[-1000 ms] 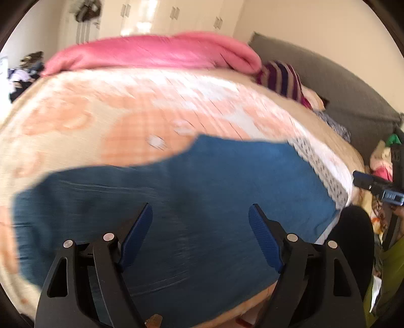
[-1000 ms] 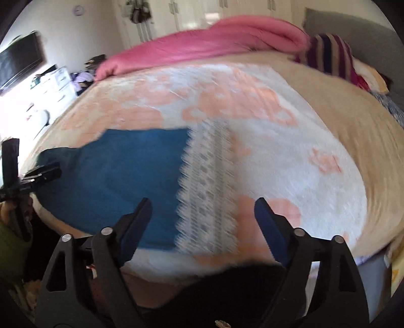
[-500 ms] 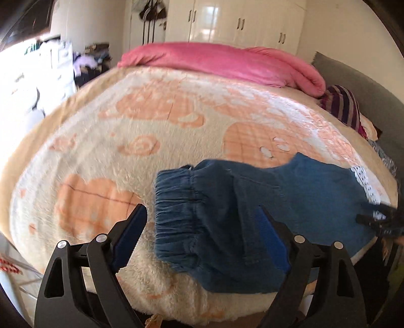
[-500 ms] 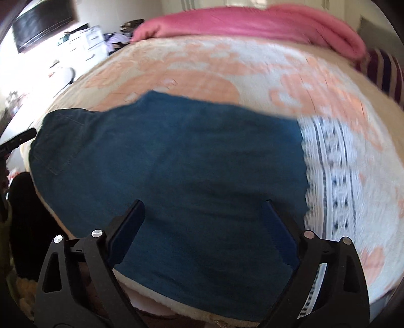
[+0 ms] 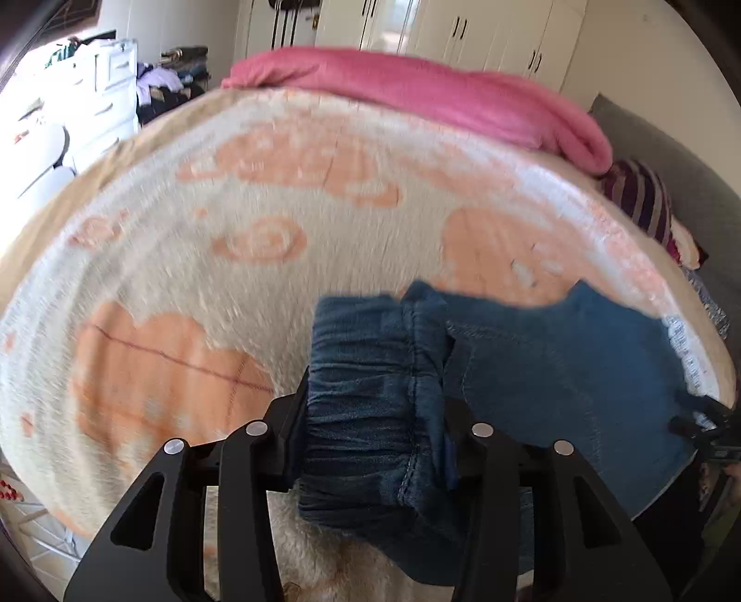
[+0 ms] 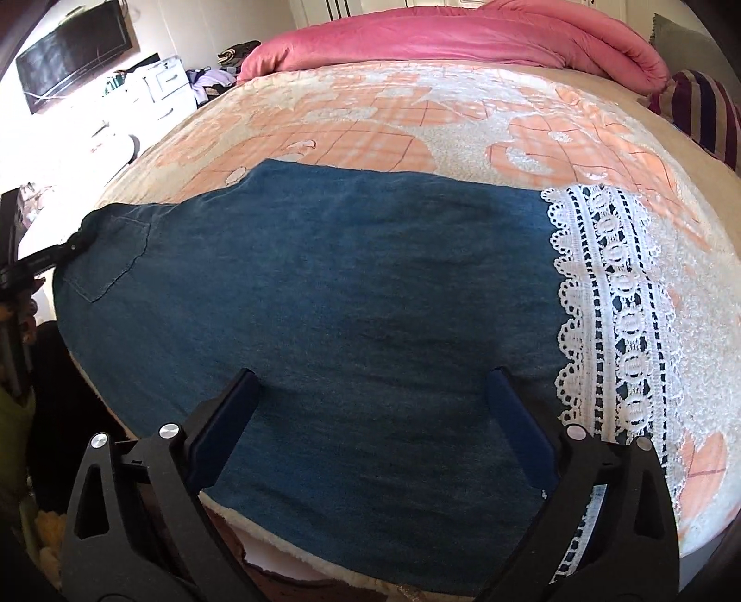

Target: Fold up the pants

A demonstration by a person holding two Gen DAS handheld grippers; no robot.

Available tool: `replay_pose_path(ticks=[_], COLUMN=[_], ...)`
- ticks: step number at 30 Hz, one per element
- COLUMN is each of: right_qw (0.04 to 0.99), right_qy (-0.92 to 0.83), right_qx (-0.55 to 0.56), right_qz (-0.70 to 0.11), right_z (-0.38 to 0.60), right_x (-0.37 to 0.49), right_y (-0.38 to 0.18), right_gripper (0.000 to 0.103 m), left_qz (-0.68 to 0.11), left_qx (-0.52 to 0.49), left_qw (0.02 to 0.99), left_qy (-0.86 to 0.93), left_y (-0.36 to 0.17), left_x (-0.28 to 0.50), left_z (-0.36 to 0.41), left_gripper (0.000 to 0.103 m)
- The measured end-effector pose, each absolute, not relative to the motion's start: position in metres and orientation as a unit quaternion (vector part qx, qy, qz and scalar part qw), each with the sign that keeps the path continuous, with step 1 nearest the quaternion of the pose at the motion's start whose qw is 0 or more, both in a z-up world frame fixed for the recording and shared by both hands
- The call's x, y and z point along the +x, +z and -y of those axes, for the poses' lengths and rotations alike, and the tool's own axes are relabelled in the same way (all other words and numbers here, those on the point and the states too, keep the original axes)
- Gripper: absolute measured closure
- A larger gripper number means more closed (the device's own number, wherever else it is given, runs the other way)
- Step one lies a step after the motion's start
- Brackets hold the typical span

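— Pants (image 6: 324, 296) are spread flat near the front edge of the bed (image 5: 259, 194), on the fuzzy peach and cream blanket (image 5: 185, 278). Blue cloth and a white lace hem (image 6: 616, 296) can be seen, with the hem off to the right side.

— What is held by the left gripper (image 5: 375, 444)?

— The stretchy waistband (image 5: 366, 393) is pinched between its jaws, which are closed tight on the bunched cloth. The right gripper (image 6: 370, 435) is held wide open over the middle of the leg, and nothing is held in it.

— What could go wrong?

— Only a thick, bunched bit is gripped on the left. If it is pulled fast, the cloth could be slipped out of the jaws. Only one corner is lifted too, so the fold could be made crooked. The fuzzy blanket could be dragged along, and the front edge of the pants could be pulled off the bed.

— What is different from half a second ago?

— Back then the left jaws were wide apart and the waistband was only lying between them. Now it has been clamped. The right gripper was open then as well, and the lace hem is now seen more sharply.

— What else is seen?

— A pink quilt (image 6: 463, 32) is piled at the far end, and a striped pillow (image 5: 643, 203) is beside it.
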State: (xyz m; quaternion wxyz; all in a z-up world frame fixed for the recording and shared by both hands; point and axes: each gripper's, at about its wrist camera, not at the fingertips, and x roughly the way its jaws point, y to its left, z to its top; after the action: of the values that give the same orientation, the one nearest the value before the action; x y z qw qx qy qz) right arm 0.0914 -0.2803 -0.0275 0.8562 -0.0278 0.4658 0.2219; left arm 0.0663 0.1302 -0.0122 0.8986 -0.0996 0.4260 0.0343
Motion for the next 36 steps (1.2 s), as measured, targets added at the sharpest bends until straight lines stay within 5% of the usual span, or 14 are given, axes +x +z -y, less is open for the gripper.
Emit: replay_pose_path(ticks=[4, 9, 13, 19, 26, 36], right_qw=[0.856, 0.858, 0.868, 0.884, 0.871, 0.864], right_qy=[0.224, 0.224, 0.217, 0.219, 0.205, 0.171], right_qx=[-0.025, -0.024, -0.016, -0.007, -0.038, -0.015], right_qz=[-0.465, -0.462, -0.446, -0.413, -0.445, -0.474], right_z=[0.282, 0.282, 0.286, 0.288, 0.277, 0.295], right_x=[0.091, 0.090, 0.084, 0.065, 0.061, 0.062], right_y=[-0.027, -0.027, -0.018, 0.001, -0.013, -0.025], right_gripper=[0.009, 0.009, 0.009, 0.009, 0.009, 0.009], left_qz=[-0.417, -0.380, -0.343, -0.347, -0.415, -0.449], left_qx=[-0.122, -0.108, -0.063, -0.039, 0.026, 0.016], left_qw=[0.900, 0.917, 0.935, 0.936, 0.898, 0.876], left_qy=[0.043, 0.060, 0.061, -0.040, -0.147, -0.174], left_y=[-0.009, 0.021, 0.053, 0.061, 0.010, -0.037], left_x=[0.062, 0.039, 0.026, 0.046, 0.090, 0.093], left_z=[-0.140, -0.138, -0.121, -0.056, 0.040, 0.027], left_gripper=[0.036, 0.036, 0.026, 0.026, 0.026, 0.026])
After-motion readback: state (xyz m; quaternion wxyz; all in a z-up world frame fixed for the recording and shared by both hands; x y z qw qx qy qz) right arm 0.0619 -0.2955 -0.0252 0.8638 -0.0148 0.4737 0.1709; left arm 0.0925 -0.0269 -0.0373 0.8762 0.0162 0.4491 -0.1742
